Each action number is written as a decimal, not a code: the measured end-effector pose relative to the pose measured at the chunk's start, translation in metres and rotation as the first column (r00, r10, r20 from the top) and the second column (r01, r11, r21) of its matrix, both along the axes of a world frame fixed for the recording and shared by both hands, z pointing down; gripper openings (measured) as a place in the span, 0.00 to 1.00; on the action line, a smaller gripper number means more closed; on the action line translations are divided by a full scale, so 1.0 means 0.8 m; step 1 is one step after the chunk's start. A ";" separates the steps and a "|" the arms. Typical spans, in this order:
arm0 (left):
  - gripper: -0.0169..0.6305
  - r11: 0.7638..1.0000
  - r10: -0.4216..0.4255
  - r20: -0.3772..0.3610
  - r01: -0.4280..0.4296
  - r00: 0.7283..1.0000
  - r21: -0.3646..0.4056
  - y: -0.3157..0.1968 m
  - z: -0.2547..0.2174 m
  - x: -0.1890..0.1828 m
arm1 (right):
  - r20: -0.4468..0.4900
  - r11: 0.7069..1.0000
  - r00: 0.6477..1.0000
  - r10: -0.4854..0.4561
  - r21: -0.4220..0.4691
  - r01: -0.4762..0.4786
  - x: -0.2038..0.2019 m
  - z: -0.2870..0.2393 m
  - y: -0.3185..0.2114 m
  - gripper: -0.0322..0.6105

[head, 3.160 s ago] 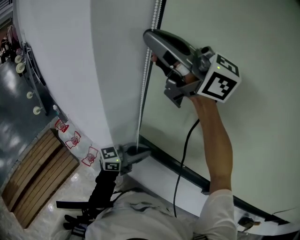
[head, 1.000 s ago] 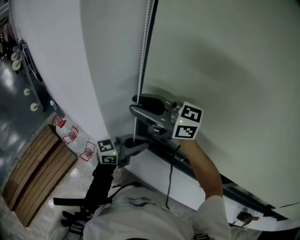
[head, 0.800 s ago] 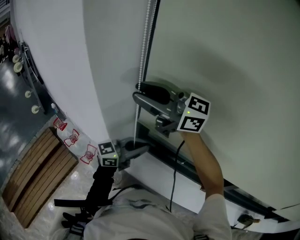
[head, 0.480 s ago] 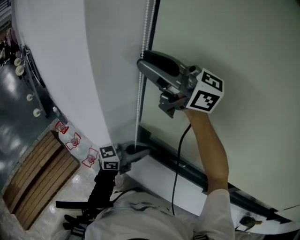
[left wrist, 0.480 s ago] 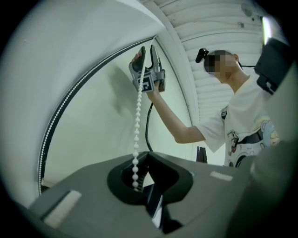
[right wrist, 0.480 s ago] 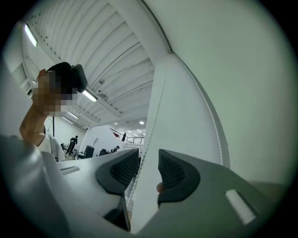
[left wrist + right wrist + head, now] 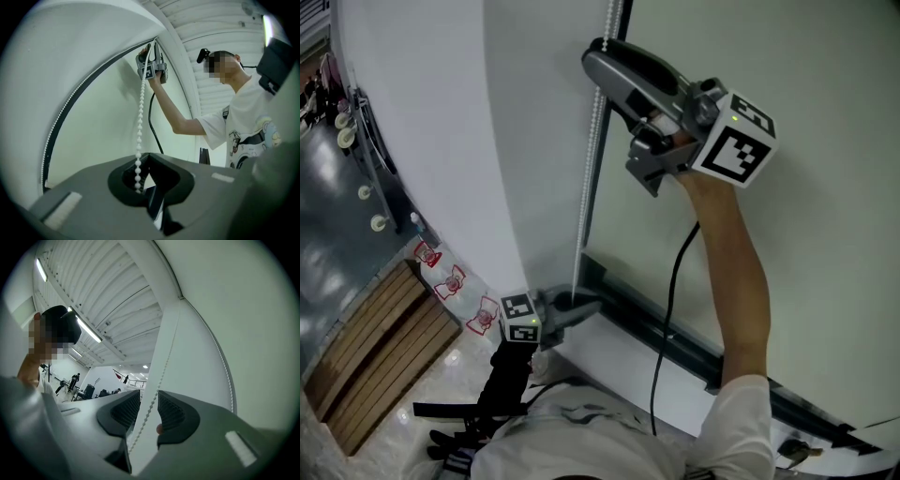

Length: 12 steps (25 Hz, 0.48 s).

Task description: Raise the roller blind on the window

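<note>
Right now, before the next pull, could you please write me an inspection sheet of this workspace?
Surface: white ledge under a dark bottom bar.
Job's things: roller blind hangs down to that bar; bead chain runs straight beside it.
Clutter: one small thing at the ledge's end, too small to tell.
Grippers: left gripper low, apparently closed on the chain's bottom; right gripper high, jaws apart, chain between them but not pressed.
Cables: black cable hangs from the right gripper along the arm.
Surroundings: white wall; wooden slats below.
</note>
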<state>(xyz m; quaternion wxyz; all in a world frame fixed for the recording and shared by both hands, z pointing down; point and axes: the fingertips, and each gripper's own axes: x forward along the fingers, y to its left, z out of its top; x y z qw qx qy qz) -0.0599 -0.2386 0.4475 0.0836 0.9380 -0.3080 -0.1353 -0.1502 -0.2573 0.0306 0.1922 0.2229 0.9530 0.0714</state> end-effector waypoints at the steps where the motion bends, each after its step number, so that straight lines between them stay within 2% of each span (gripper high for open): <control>1: 0.02 1.000 -0.001 -0.001 0.001 1.000 0.000 0.000 0.000 -0.001 | 0.004 1.000 1.000 0.008 -0.004 -0.008 -0.001 -0.003 -0.001 0.23; 3: 0.02 1.000 -0.002 -0.002 0.002 1.000 0.001 0.001 0.000 -0.001 | 0.007 1.000 1.000 0.027 -0.016 -0.027 -0.003 -0.005 -0.004 0.20; 6: 0.02 1.000 -0.001 -0.004 0.001 1.000 0.000 0.002 0.001 0.001 | 0.005 0.998 0.999 0.043 -0.038 -0.043 -0.004 -0.007 -0.008 0.08; 12: 0.02 1.000 -0.003 -0.004 0.003 1.000 -0.006 0.001 0.002 0.000 | -0.022 0.997 0.999 0.028 -0.069 -0.030 -0.006 -0.007 -0.007 0.07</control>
